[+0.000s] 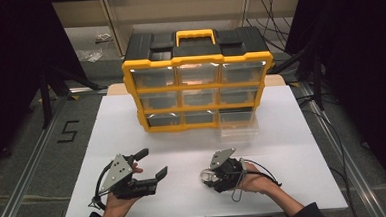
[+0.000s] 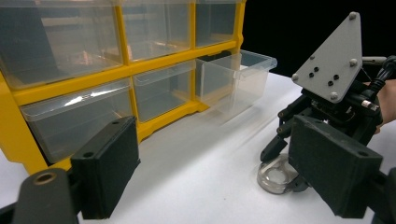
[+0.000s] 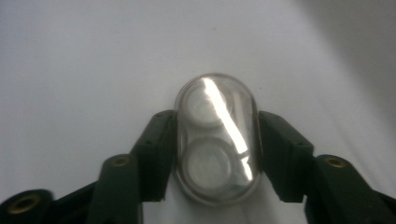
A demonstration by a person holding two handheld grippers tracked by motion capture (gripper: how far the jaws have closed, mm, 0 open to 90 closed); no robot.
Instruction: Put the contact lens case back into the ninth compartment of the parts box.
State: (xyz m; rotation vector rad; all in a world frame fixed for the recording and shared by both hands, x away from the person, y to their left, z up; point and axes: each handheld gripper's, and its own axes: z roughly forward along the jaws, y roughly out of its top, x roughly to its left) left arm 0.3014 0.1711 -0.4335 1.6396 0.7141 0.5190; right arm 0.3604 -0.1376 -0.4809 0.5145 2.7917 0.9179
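1. Right gripper (image 3: 217,154) is pointing down at the counter (image 1: 183,154) with its fingers (image 3: 156,154) sitting on both long sides of a clear oval case (image 3: 215,140). They look like they're touching or just about touching it, so I'm calling it a clench on the case, though how firm is hard to tell.
2. The case is lying flat on the white counter, near the front edge on the right-hand side, well apart from the yellow drawer organizer (image 1: 198,78).
3. Left gripper (image 1: 151,165) is hanging out on the left with fingers (image 2: 106,172) released wide, nothing between them.
4. Further back, the organizer's bottom-right drawer (image 1: 238,123) is sticking out toward the person, probably where the case is heading.
5. What's worrying me: the case is smooth, rounded and glossy, so it could be squirting out of the pads on the lift, or tipping if the grip is sitting too low. It could also be clipping the drawer's front wall on the way in.
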